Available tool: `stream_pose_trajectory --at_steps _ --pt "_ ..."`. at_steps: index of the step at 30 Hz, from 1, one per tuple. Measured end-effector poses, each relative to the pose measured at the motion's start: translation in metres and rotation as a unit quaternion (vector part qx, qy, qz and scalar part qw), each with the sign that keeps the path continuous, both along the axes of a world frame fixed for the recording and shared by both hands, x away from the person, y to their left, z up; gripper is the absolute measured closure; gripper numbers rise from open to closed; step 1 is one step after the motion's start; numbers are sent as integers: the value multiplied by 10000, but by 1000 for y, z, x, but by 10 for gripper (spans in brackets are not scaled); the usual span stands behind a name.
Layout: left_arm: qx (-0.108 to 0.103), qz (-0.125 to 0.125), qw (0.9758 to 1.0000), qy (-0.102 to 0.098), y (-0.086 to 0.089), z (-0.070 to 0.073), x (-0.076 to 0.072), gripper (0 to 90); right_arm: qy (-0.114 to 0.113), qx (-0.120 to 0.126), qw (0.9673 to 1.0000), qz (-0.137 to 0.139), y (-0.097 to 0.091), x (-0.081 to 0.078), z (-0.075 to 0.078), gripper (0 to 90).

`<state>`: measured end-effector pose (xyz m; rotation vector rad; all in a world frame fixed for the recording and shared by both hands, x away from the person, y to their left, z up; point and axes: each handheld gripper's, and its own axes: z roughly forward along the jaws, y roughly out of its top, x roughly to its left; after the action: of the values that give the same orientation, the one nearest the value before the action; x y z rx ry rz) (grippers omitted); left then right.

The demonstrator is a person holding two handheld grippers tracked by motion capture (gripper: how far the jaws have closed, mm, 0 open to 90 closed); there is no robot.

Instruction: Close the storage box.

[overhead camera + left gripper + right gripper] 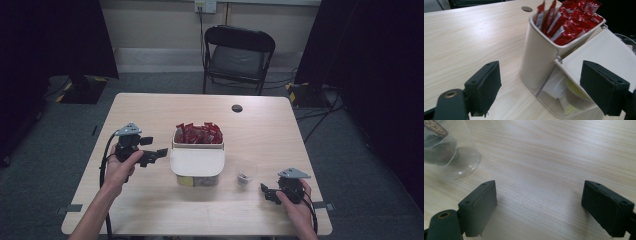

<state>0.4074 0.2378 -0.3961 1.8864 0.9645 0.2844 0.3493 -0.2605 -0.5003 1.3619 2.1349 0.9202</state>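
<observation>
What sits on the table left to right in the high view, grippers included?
Left gripper, black, jaws open → cream plastic organiser box with red sachets in its far compartment → clear plastic cup with something dark at the bottom → right gripper, black, jaws open.

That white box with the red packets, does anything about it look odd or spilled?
Nothing is spilled. The red packets stand upright in the white box, whose flat lid lies closed over its clear front part. The plastic cup stands upright beside it.
</observation>
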Motion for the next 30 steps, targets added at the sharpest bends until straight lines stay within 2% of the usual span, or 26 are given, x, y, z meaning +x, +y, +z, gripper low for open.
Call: stream_pose_trajectory --at_steps 4,11,13,17,19,21,26,30 --pt "124 194 9997 -109 12 -2 -3 167 -1 -5 10000 6 0 0 0 125" --pt "336 344 9988 20 26 -12 -9 167 -3 -8 10000 16 0 0 0 124" --pt "438 477 9979 58 33 -16 -11 167 -3 -8 10000 18 0 0 0 124" --pt "476 500 9975 143 44 -25 -15 166 -3 -9 10000 18 0 0 0 124" --pt "545 558 9967 202 49 -30 -17 164 -1 -4 10000 21 0 0 0 124" --pt "504 629 9963 296 55 -36 -19 164 -2 -4 10000 25 0 0 0 124" --pt "559 688 9949 483 61 -50 -24 164 -2 -5 10000 24 0 0 0 124" --pt "781 647 9926 668 60 -65 -27 165 -3 -6 10000 25 0 0 0 124"
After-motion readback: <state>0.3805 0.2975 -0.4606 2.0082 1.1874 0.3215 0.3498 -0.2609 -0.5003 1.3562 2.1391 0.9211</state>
